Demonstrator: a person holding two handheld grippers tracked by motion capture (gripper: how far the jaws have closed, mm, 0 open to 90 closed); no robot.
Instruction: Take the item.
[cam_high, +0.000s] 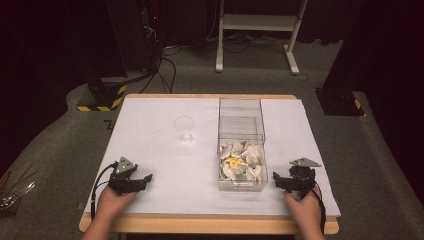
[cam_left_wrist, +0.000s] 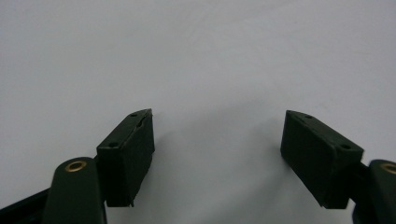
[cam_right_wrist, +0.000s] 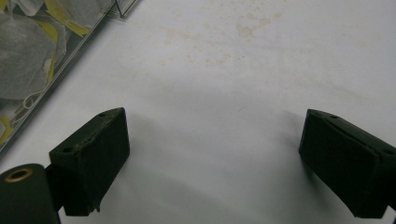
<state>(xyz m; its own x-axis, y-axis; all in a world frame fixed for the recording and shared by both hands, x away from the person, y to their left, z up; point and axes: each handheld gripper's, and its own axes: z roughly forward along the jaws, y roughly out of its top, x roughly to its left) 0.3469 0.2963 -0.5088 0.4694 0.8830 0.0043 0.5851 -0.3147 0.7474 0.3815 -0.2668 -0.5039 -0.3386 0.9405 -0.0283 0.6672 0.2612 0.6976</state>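
High view: grippers flanking box (cam_high: 242, 150).

A lab or recording studio: dark curtains (cam_high: 45, 45), cables (cam_high: 165, 70) across grey carpet, hazard-striped stand base (cam_high: 102, 97), white-covered worktop (cam_high: 150, 135).

cup (cam_high: 184, 129) left of box (cam_high: 241, 145), tea bags (cam_high: 242, 161) inside

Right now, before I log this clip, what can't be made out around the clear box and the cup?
- Tea bags in the clear box: high view, too small to count or read labels; right gripper view cuts them at the top left edge.
- Clear cup: high view, too small and see-through to tell if it holds anything.
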